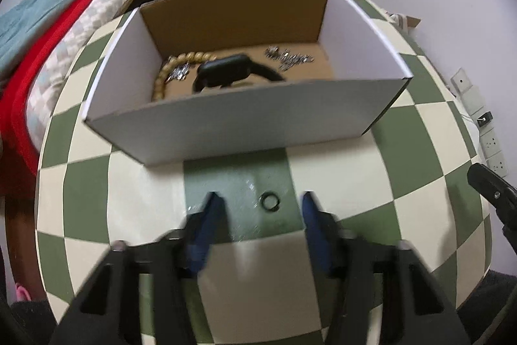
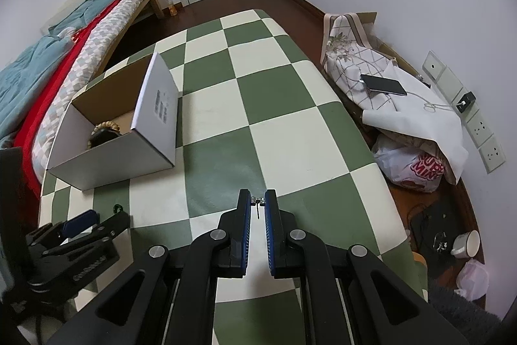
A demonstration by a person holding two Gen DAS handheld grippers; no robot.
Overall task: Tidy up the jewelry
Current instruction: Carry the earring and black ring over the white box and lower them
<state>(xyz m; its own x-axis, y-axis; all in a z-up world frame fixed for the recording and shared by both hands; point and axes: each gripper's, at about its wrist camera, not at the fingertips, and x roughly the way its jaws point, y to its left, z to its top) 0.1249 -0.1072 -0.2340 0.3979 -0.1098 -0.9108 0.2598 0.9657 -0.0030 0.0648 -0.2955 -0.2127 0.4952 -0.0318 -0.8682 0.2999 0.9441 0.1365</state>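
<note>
A white cardboard box (image 1: 226, 125) stands on the green-and-cream checked table (image 1: 420, 151). It holds a wooden bead bracelet (image 1: 181, 60), a black watch (image 1: 232, 71) and silver jewelry pieces (image 1: 287, 55). A small dark ring (image 1: 269, 201) lies on the table in front of the box, between the fingers of my open left gripper (image 1: 261, 199). My right gripper (image 2: 258, 201) is shut on a small silver earring (image 2: 257, 202), held above the table to the right of the box (image 2: 97, 160). The left gripper (image 2: 93, 217) also shows in the right wrist view.
A bed with red and blue bedding (image 2: 48, 63) lies to the left. Bags, cloth and a phone (image 2: 383, 84) are piled on the floor at the right, by wall sockets (image 2: 484, 131). A cup (image 2: 467, 243) sits on the floor.
</note>
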